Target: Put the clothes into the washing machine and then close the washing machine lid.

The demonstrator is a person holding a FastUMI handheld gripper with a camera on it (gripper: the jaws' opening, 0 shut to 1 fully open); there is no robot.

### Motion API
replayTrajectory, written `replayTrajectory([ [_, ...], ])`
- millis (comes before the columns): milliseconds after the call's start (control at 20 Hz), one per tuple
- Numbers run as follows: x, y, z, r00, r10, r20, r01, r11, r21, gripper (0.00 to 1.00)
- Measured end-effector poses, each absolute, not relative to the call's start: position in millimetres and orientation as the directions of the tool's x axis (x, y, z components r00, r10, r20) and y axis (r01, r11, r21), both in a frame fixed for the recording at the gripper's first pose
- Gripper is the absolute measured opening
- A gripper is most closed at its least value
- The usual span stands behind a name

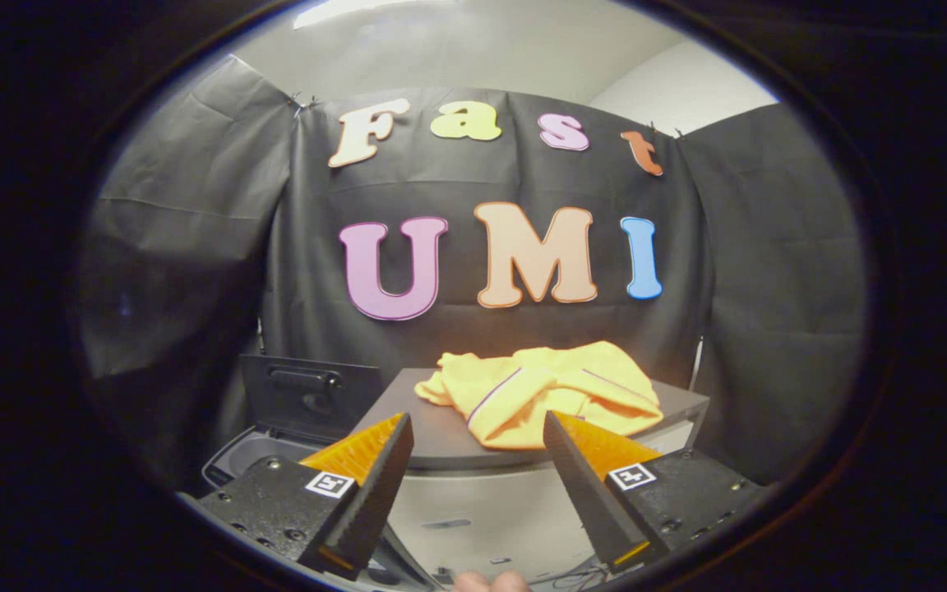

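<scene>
A crumpled yellow garment with thin purple stripes lies on a dark grey flat-topped cabinet. My gripper hangs open in front of that top, the garment just beyond and slightly right of the gap between the fingers. Nothing is between them. Left of the cabinet and lower down stands the washing machine, partly hidden by my left finger. Its dark lid with a handle stands raised upright at the back.
The cabinet has a pale front below the top. Black cloth walls close in behind and on both sides. A bit of a hand shows below the fingers.
</scene>
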State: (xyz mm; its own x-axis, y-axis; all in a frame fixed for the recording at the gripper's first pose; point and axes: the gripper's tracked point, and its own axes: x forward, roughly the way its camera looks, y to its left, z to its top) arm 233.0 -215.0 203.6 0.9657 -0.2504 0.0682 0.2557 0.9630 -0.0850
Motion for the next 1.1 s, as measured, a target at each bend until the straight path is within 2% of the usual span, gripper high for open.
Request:
replayTrajectory([
  [350,285.5,-261.4,225.6,0.949,-0.314,0.014,0.314,0.945,-0.089,0.98],
  [750,338.8,-305.0,201.0,0.923,-0.345,-0.172,0.343,0.938,-0.042,0.97],
  [950,359.2,-320.8,170.3,0.877,-0.382,-0.292,0.366,0.924,-0.111,0.98],
  [1050,365.2,-320.3,170.0,0.878,-0.388,-0.281,0.360,0.921,-0.147,0.98],
  [1100,366.2,-317.5,169.4,0.880,-0.380,-0.283,0.350,0.924,-0.154,0.94],
])
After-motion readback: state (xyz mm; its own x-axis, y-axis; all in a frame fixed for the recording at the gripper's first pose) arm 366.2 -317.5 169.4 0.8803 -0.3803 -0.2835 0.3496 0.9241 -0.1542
